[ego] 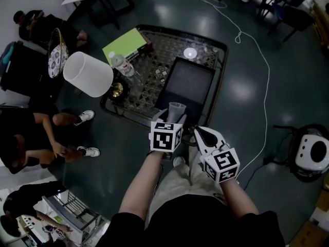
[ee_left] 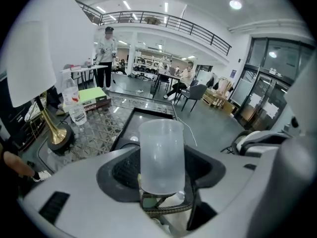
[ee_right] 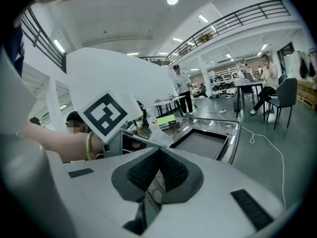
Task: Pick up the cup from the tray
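A frosted translucent cup (ego: pixel 176 108) stands upright between the jaws of my left gripper (ego: pixel 172 121), and both pads press on its lower sides. In the left gripper view the cup (ee_left: pixel 161 155) fills the middle, with the dark rectangular tray (ee_left: pixel 148 119) behind and below it. The tray (ego: pixel 187 81) lies on the patterned low table (ego: pixel 149 81), and the cup hangs over the tray's near edge. My right gripper (ego: pixel 199 133) sits just right of the left one, off the table's front edge. Its jaws (ee_right: pixel 159 151) are shut with nothing between them.
On the table's left side stand a brass lamp with a white shade (ego: pixel 88 73), a water bottle (ego: pixel 123 66) and a green book (ego: pixel 125 44). A small round white object (ego: pixel 190 53) lies behind the tray. People sit at the left. A white cable (ego: pixel 257 50) runs across the floor.
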Tool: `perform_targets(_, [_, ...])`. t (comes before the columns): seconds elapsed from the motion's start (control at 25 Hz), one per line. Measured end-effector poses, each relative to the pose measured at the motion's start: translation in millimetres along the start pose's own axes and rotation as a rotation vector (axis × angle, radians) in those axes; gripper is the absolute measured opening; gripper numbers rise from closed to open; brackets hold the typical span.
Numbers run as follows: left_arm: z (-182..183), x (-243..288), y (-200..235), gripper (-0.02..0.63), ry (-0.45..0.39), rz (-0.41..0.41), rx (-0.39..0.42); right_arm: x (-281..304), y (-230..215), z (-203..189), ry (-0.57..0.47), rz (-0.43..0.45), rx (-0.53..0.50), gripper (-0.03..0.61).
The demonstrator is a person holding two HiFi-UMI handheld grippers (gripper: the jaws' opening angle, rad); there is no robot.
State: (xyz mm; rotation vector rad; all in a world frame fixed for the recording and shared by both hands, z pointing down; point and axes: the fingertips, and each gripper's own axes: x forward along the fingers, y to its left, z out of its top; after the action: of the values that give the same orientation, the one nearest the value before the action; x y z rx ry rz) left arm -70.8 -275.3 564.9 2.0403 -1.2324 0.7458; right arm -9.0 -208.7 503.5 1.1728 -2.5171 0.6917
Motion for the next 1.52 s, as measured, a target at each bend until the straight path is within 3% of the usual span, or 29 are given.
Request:
perform_targets(0.56, [-15,-91,-31,0.273,-0.268,-0.039,-0.080,-23,31,5,-0.044,0.000,-0.049,0.011])
perform_targets(0.72, [-23,-110,-28,0.273,-0.321,-0.054,-0.136,-25,37,4,-0.049,-0.005,-0.049,0.011])
perform_targets(1.12, [-42,-139,-34,0.273,-0.378,-0.081,-0.182,-38,54,-3,-0.044,-0.003,-0.052,0.011])
perform_targets(1.52, [-39,-153,-29,0.273,-0.406,-0.052,-0.163,-37,66,-3,-0.038,0.013,-0.076,0.010])
